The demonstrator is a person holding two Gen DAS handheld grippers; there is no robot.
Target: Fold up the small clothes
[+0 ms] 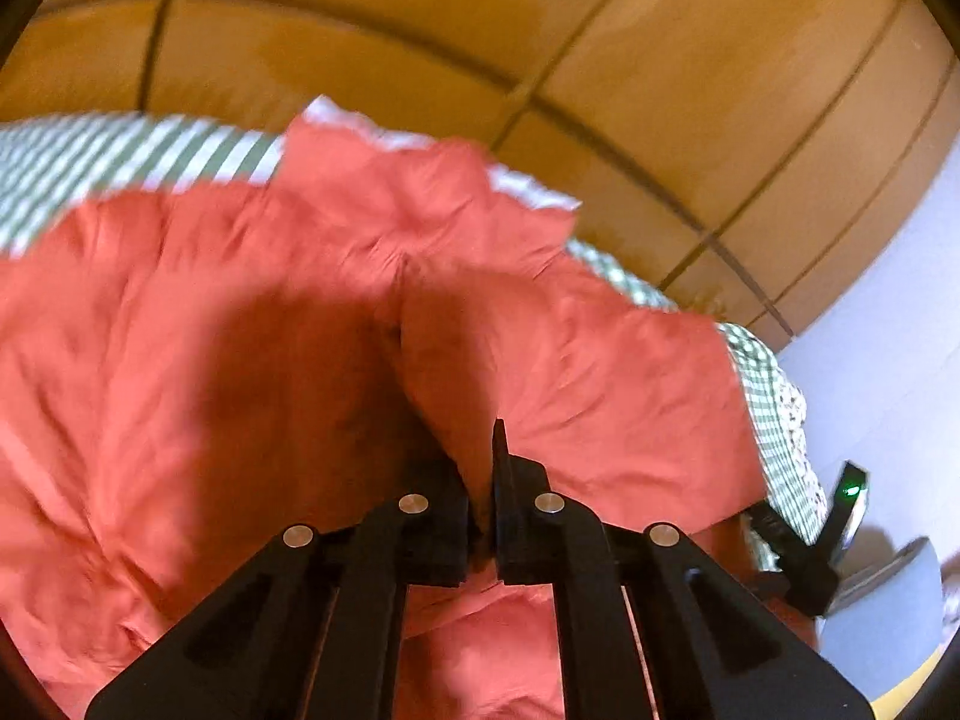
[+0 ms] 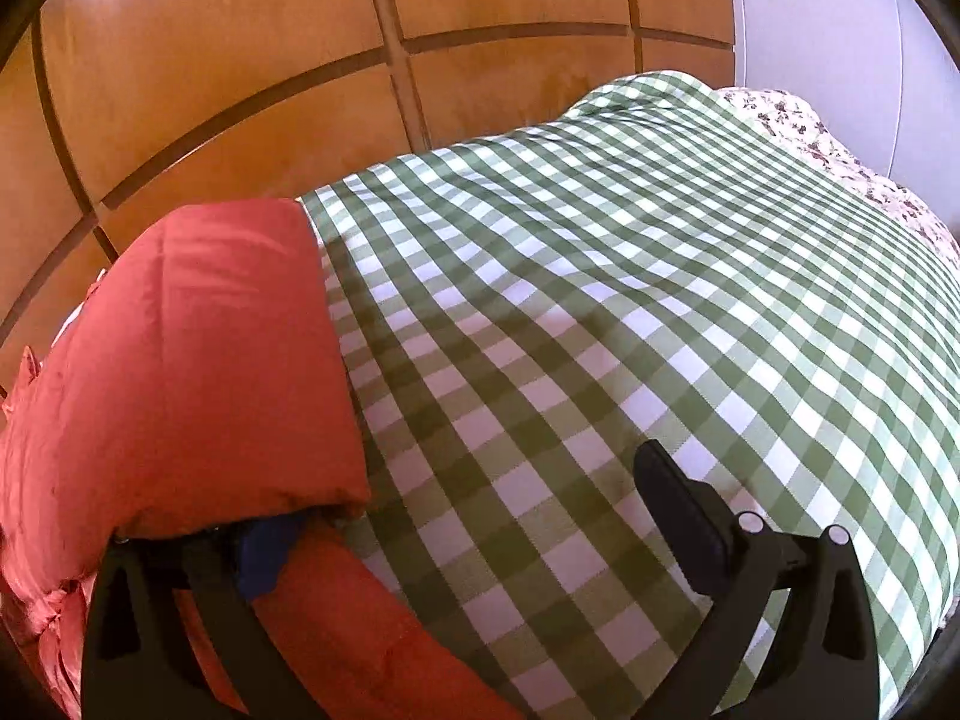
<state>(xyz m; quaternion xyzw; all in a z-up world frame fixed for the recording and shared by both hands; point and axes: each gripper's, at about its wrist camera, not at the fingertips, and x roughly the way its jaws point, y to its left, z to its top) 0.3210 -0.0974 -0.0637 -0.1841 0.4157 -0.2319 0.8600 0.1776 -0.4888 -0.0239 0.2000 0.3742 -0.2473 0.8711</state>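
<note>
A: Left wrist view first. What have we got?

B: The left gripper (image 1: 485, 480) is clenched tight on a raised ridge of the red garment (image 1: 252, 324), fabric pinched right between the two black fingers (image 1: 501, 456). The cloth is rumpled and fills most of the frame, with a dark shadow just ahead of the jaws.

A: And underneath it?

B: A green-and-white checked cloth (image 1: 108, 156) peeks out along the far edge and down the right side. Behind it stand wooden panels (image 1: 660, 60) with dark seams. Low on the right, part of a black device with a small green light (image 1: 849, 489) sits beside the checked cloth. The picture is blurred, so fine detail is lost.

A: Over to the right wrist view.

B: Much sharper. The right gripper (image 2: 468, 516) is spread wide. Its right finger (image 2: 684, 510) hovers over the checked cloth (image 2: 600, 300), nothing pressed against it. The left finger is hidden under the red garment (image 2: 192, 360), which drapes over that side of the gripper.

A: So is it holding anything?

B: The jaws are apart, no pinch here. The garment lies in smooth folds at the left of the frame. A floral fabric (image 2: 840, 144) shows at the far right edge, and the wooden panels (image 2: 240, 60) are behind.
</note>
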